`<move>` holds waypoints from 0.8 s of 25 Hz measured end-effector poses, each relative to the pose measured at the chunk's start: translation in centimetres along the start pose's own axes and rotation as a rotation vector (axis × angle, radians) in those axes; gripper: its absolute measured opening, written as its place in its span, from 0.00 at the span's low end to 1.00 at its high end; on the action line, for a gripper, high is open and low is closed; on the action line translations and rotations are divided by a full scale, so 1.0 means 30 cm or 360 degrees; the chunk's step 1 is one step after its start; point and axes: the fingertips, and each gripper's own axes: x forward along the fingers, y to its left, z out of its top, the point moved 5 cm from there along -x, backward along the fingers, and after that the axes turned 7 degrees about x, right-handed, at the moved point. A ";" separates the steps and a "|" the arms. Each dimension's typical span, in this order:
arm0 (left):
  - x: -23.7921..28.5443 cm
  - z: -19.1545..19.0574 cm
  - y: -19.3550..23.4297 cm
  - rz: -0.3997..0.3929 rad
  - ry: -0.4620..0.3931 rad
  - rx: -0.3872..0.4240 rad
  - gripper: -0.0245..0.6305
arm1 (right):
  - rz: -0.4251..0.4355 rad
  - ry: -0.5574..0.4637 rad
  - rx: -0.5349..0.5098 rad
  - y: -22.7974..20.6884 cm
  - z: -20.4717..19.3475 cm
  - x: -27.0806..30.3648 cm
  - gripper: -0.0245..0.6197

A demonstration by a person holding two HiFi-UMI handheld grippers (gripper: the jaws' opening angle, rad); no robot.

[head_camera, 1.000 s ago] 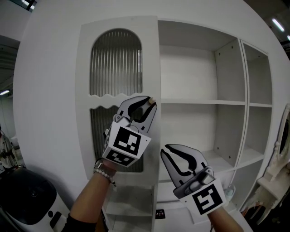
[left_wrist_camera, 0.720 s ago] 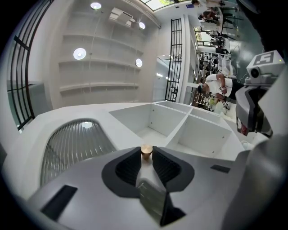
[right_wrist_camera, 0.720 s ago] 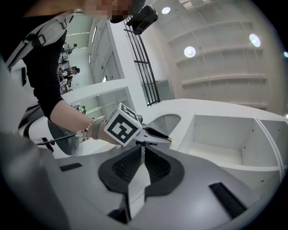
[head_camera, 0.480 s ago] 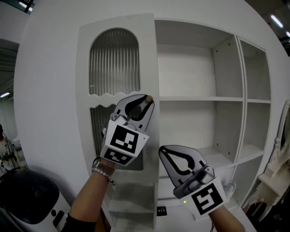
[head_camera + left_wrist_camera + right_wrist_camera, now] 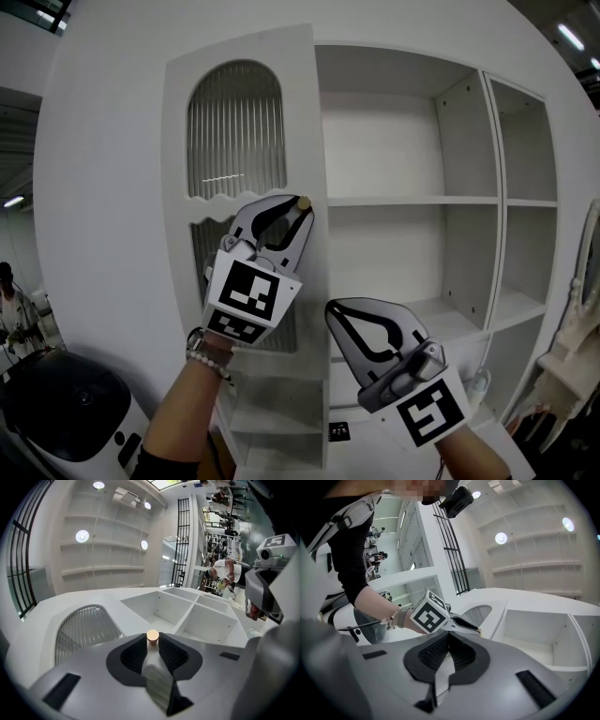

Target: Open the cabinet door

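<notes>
The left hand-held gripper (image 5: 296,210) pinches the small tan knob (image 5: 303,202) of the white ribbed-glass cabinet door (image 5: 234,131), which stands partly open. Below the knob, the right hand-held gripper (image 5: 336,311) is pressed together and empty. A wider swing likely remains.

- Head view faces the cabinet (image 5: 476,187) from close in front, taking in door (image 5: 305,112) and shelves (image 5: 412,201)
- Left gripper view looks along its jaws, right at the door's knob (image 5: 153,635), shelves beyond
- Right gripper view, lower right, shares the door and left gripper (image 5: 476,630) with the head view
</notes>
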 end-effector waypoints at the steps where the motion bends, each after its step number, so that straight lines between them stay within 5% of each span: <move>1: -0.006 0.008 0.001 -0.0001 0.0000 -0.0002 0.16 | -0.0001 -0.0008 0.0003 0.001 0.007 -0.003 0.04; 20: -0.141 0.111 0.036 0.0017 -0.0057 -0.0093 0.15 | 0.0038 -0.0108 0.0088 0.039 0.078 -0.043 0.04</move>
